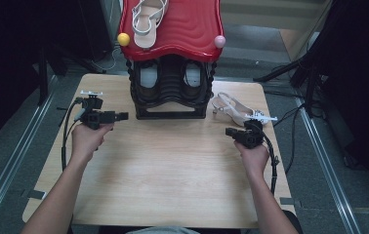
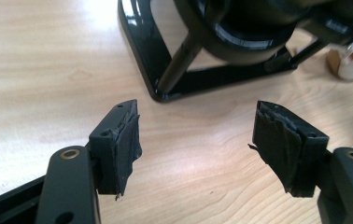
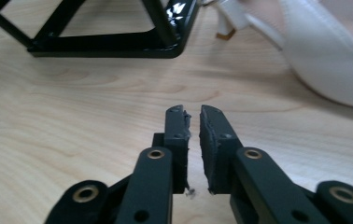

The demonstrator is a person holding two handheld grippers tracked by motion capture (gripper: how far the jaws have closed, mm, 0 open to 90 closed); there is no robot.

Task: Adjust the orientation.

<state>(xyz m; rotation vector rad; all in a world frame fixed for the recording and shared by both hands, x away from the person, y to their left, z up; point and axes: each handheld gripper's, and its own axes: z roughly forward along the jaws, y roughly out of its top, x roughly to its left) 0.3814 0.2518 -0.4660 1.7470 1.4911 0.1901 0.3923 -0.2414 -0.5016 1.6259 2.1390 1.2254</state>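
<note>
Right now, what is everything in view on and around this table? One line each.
table: 1, light wood, centre.
shoe rack: 1, black frame, far middle of table.
rack top: 1, red, wavy.
knobs: 2, yellow and pink, front corners of the red top.
sandal on top: 1, white, left side of red top.
sandal on table: 1, white, right of the rack.
dark shoes: a pair, inside the rack.
left gripper: black, jaws wide apart, nothing between.
right gripper: black, jaws nearly together, nothing between.
</note>
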